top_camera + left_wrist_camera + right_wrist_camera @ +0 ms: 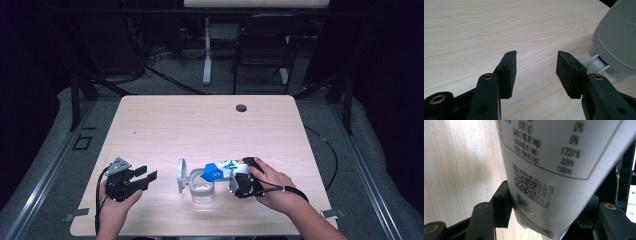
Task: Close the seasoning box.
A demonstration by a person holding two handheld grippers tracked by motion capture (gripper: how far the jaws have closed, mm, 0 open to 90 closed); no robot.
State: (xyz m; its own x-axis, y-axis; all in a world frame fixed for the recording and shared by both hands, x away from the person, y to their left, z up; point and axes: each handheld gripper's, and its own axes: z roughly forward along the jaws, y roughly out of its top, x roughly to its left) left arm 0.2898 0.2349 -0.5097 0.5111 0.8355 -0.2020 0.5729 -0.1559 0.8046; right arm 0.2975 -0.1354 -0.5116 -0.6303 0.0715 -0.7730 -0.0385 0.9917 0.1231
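- High view first: the white and blue packet [221,170] is held tipped over the clear box [202,188], near the front of the table [200,125], so what is inside can fall into the box.
- Its blue end [212,172] points down at the open top of the box, and that looks like the end that lets things out.
- The right gripper [239,181] squeezes the packet's other end. In the right gripper view the left black pad [502,205] presses on the printed packet [544,170], and the other side sits behind the packet.
- Holding the back end leaves the front end free to hang over the box.
- I think pouring is the job now, but I cannot tell if anything is coming out, because the box looks blurry from up here.
- The box's grey lid [181,175] stands up on the box's left side, swung open so the top stays clear.
- The left gripper [145,176] rests on the table, just left of the lid, with its 2 jaws wide apart and nothing between them.
- In the left gripper view, the 2 black pads [509,72] point across bare wood, and the grey lid [616,37] is close on the right.
- It seems to wait there so it can help with the lid or steady the box if needed.
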